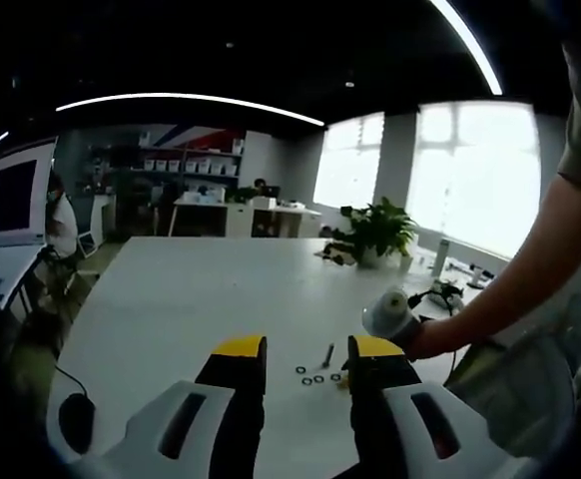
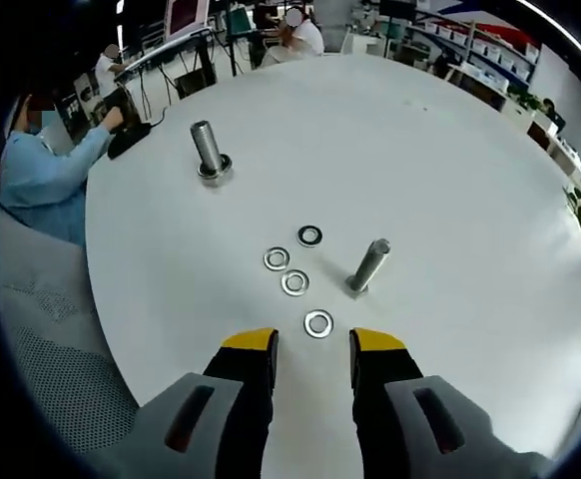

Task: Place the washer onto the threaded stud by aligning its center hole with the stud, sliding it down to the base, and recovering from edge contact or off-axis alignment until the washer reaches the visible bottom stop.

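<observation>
- Washers lie loose on the white table; judging by this, nothing is threaded yet, so pick-up, alignment and the slide down to the base all remain.
- Right gripper hovers with jaws parted and empty, touching nothing; the nearest washer sits just beyond its tips, left of the threaded stud.
- Three more washers cluster left of the stud, near it but apart.
- Farther left past the stud stands a second stud with a ring at its base.
- Left gripper is likewise open and holding nothing, well short of the stud.
</observation>
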A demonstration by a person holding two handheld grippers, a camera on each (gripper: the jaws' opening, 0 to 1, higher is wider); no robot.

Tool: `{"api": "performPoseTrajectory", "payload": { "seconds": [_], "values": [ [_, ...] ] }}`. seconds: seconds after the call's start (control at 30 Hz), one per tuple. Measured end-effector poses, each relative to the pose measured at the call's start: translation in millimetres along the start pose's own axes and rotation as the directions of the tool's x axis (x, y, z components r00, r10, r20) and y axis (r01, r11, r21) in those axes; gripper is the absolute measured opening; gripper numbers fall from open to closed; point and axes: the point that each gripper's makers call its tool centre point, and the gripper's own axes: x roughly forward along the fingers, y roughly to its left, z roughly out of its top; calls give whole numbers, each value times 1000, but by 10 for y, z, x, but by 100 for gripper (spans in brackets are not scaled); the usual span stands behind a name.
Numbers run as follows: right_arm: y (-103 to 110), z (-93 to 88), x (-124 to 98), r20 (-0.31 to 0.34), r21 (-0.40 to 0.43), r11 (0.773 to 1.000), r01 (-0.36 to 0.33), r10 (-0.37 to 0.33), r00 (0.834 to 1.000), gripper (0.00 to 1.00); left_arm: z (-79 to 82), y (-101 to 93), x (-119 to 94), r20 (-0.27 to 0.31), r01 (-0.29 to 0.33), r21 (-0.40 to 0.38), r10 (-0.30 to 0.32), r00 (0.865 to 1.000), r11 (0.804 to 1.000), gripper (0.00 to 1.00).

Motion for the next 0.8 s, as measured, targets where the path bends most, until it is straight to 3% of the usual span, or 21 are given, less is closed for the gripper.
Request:
{"api": "performPoseTrajectory", "payload": {
  "seconds": [0.8],
  "values": [
    [-32,47,60,2,-8,1000,-9,9,1000,25,-6,8,4,-5,-2,-8,2,1000,1000,30]
  ]
}}
